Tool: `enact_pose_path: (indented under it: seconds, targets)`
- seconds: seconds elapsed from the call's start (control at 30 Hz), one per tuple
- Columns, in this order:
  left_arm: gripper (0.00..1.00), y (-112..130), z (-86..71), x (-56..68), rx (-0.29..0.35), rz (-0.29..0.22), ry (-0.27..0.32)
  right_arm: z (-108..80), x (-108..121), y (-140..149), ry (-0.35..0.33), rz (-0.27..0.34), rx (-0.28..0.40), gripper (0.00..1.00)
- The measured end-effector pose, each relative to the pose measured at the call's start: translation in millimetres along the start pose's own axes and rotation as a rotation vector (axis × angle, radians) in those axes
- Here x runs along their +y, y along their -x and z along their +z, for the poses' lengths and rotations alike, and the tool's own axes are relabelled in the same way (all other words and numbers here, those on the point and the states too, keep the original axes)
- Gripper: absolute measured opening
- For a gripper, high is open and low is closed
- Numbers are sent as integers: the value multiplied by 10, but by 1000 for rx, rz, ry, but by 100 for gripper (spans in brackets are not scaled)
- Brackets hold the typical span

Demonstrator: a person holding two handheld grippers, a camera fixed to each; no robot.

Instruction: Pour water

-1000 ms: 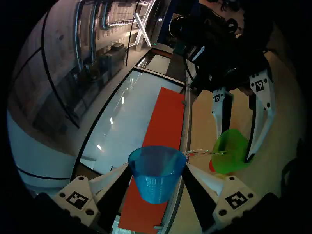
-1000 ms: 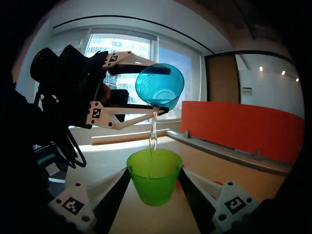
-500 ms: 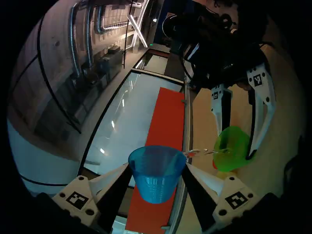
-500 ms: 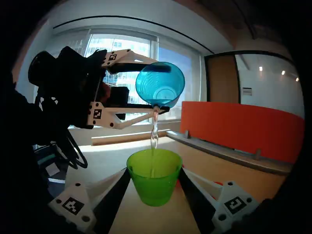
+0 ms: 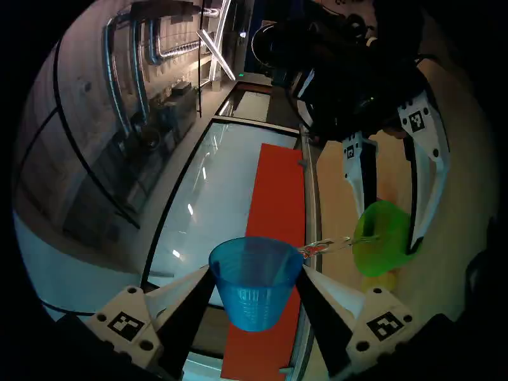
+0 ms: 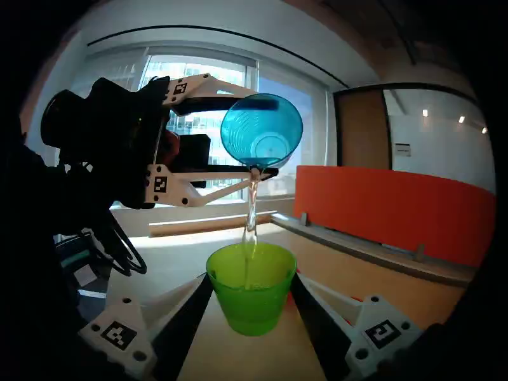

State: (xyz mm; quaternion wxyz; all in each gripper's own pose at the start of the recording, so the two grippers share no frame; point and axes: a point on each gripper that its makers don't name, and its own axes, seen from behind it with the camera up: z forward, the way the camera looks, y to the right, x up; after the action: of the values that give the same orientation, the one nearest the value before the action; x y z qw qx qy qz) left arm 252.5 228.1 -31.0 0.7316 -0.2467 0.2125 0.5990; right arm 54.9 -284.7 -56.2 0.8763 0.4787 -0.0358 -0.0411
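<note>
Blue cup [image 6: 260, 130] tipped over green cup [image 6: 253, 298], water stream [image 6: 251, 213] falling in.
Left gripper [image 5: 255, 273] fingers pinch the blue cup; right gripper [image 6: 253, 282] fingers pinch the upright green cup, near, directly below.

Office — wide window [image 6: 312, 146] onto high-rises, orange desk partition [image 6: 394, 209], pale wooden desk [image 6: 394, 279], recessed ceiling lights [image 6: 424, 112]

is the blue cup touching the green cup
Apart. The right gripper view shows the blue cup tilted above the green cup, only the water stream bridging the gap.
</note>
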Motion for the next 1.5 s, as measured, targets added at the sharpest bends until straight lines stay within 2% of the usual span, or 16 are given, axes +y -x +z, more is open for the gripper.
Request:
enact_pose_path:
  seconds: [0.53, 1.07, 1.5]
  targets:
    - [85, -73, -11, -61, 9, 89, -24, 4, 4, -20, 2, -5, 5, 88]
    - [85, -174, -16, -107, 19, 219, -41, 8, 19, -23, 5, -4, 10, 88]
    - [85, -210, -32, -43, 24, 240, -43, 14, 20, -29, 5, -4, 13, 88]
